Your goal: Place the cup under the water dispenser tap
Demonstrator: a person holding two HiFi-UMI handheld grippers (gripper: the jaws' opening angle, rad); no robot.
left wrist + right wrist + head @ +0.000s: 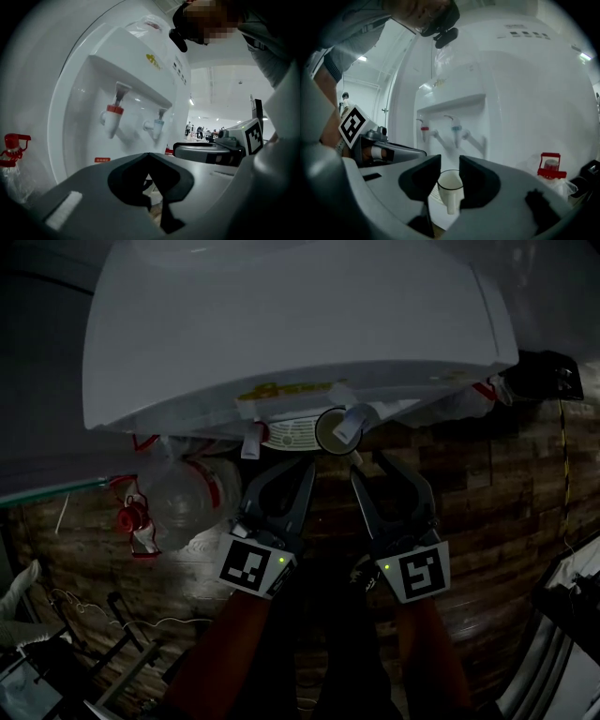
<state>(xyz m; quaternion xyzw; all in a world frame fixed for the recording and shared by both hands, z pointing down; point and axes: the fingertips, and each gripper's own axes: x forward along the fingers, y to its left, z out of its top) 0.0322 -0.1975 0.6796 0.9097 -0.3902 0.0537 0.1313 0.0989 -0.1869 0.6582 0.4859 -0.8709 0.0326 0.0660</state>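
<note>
A white cup with a dark rim stands on the drip tray of the white water dispenser, roughly below the blue tap; the red tap is to its left. In the right gripper view the cup shows through the gap of my right gripper, handle towards me. The jaws are open, and their tips stop just short of the cup in the head view. My left gripper is beside it, shut and empty, and points at the taps.
A clear plastic bottle with a red cap lies left of the dispenser's foot. The floor has a wood-brick pattern. A black box sits at the upper right, and cables and a frame are at the lower left.
</note>
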